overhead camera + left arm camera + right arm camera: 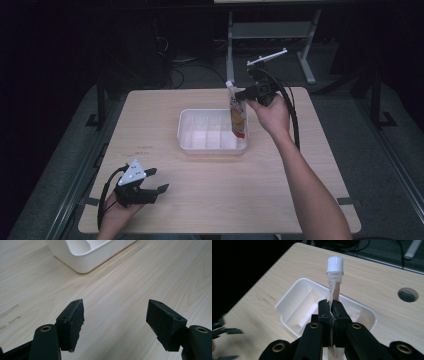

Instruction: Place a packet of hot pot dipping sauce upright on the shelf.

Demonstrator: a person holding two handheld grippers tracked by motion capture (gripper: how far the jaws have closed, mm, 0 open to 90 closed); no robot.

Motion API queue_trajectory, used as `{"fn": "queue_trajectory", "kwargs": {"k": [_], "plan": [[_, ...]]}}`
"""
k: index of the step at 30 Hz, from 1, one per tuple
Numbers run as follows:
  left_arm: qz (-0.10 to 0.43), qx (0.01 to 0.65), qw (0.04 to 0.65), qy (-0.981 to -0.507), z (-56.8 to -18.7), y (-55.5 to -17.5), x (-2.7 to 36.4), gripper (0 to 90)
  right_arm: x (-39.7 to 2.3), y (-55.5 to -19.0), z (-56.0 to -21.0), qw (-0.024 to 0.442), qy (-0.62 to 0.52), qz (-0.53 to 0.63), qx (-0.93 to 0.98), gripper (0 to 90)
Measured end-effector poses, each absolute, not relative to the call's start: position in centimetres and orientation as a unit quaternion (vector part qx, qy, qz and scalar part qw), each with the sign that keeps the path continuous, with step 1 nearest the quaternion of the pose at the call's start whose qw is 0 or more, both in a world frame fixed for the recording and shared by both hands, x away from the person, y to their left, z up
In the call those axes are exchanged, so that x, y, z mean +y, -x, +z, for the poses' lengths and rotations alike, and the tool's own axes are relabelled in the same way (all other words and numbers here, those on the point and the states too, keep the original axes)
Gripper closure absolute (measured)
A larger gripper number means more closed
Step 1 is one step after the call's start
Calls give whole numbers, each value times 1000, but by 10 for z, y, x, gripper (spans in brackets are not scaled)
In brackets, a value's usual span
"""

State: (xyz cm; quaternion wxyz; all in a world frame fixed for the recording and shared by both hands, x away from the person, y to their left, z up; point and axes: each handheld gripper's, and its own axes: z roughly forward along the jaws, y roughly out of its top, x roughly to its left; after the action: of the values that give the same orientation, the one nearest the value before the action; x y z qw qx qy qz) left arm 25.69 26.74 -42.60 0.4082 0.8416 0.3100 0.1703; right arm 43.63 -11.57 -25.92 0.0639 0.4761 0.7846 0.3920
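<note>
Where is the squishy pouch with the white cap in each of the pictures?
High view: the soft pouch with a white screw cap hangs upright over the right end of the white plastic divided tray, pinched by the right tool.
Left gripper view: I can't see the pouch here; the open left tool points at a tray corner.
Right gripper view: the pouch rises in the middle, cap up, from the shut tool.
Shared landmark: the tray.

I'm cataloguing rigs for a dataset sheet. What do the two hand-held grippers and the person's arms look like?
Both are black. The left hand-held gripper has two blocky jaws on arms with brass-ringed holes, a grey three-cornered plate on top and a black cable looping behind. The right hand-held gripper has the same brass-ringed arms, a pale plate above and thick black cables. The person's forearms are bare, no sleeves showing.
</note>
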Motion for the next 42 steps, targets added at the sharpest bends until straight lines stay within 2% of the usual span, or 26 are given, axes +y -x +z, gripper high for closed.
{"fn": "queue_trajectory", "kwargs": {"k": [10, 23, 42], "plan": [[171, 311, 413, -839, -425, -256, 269, 300, -111, -448, -270, 105, -499, 358, 782, 867], [171, 311, 417, -837, -424, -255, 269, 300, -110, -452, -279, 129, -514, 330, 781, 864], [173, 312, 411, -839, -425, -255, 269, 297, -107, -457, -300, 103, -519, 333, 780, 859]]}}
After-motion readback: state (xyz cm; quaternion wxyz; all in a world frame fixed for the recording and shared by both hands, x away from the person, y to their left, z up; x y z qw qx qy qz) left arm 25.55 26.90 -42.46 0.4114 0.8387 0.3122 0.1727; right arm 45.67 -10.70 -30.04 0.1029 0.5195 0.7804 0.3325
